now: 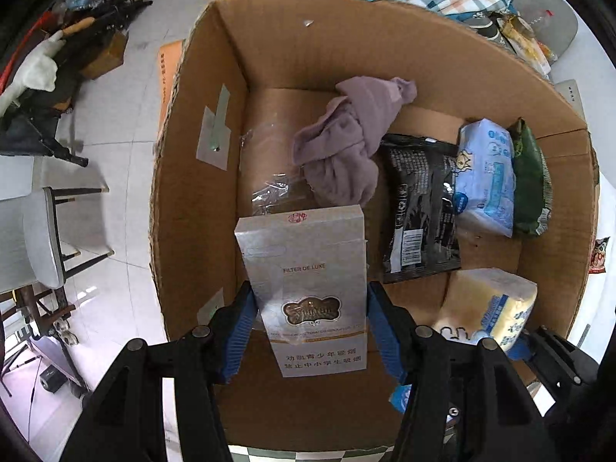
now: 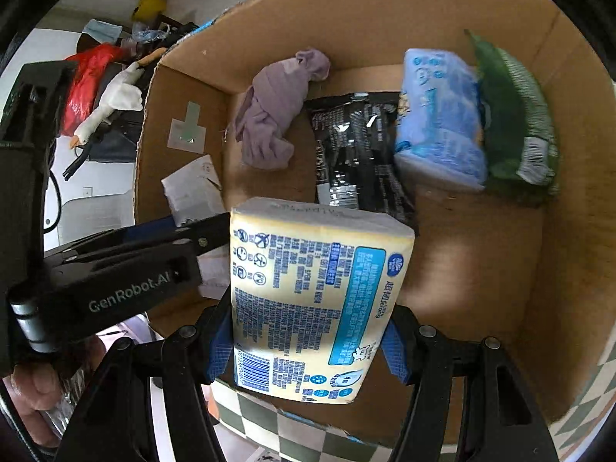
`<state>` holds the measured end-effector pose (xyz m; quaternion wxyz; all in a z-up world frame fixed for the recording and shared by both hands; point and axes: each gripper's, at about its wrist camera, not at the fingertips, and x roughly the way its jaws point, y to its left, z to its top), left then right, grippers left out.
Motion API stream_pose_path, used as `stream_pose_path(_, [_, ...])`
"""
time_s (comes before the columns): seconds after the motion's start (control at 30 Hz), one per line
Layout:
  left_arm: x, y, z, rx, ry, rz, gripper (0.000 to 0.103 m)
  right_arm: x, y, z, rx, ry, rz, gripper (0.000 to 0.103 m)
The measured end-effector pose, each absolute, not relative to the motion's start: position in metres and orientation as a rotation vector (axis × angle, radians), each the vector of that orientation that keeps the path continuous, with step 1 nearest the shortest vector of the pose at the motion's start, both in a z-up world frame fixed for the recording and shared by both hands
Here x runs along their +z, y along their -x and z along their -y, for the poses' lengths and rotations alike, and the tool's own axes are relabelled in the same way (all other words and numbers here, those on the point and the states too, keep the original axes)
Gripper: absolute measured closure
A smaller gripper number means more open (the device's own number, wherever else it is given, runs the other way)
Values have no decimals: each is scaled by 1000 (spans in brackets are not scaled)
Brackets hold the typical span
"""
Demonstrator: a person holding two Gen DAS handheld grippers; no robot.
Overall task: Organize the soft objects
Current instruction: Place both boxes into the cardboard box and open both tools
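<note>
Both grippers hang over the open box (image 1: 200,123), each loaded. The left gripper (image 1: 310,327) has its jaws pinching a silver carton (image 1: 308,281) upright by its long sides, above the left part of the box floor. The right gripper (image 2: 304,342) has its jaws pinching a yellow tissue pack (image 2: 308,300) near the box's front edge. Already on the floor lie a purple cloth (image 1: 342,142), a black pouch (image 1: 419,200), a blue pack (image 1: 487,177) and a green bag (image 1: 529,181), the last three side by side along the right. To place well, I judge each load should go down onto bare cardboard: the carton left of the cloth, the tissue pack in front of the black pouch. Lower one at a time so the grippers do not knock together, and spread the jaws only when the load rests on the floor.
</note>
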<state>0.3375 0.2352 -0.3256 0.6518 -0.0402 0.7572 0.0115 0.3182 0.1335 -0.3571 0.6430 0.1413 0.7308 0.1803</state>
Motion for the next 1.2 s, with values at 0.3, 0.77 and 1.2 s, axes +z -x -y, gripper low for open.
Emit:
stream_pose_path(0.3, [-322,-335,-245,31,129,-1728,30,-371,-320,-144,425,-313,-1691,23])
stream_pose_path(0.77, [-290,-298,-240,66,121,-1604,1,-319,-299,-110,301,-119,-1599,3])
stream_pose_path(1.2, [-257,-243,-226,129,146,-1483,1,-291,-259,-75,149,22,-1485,3])
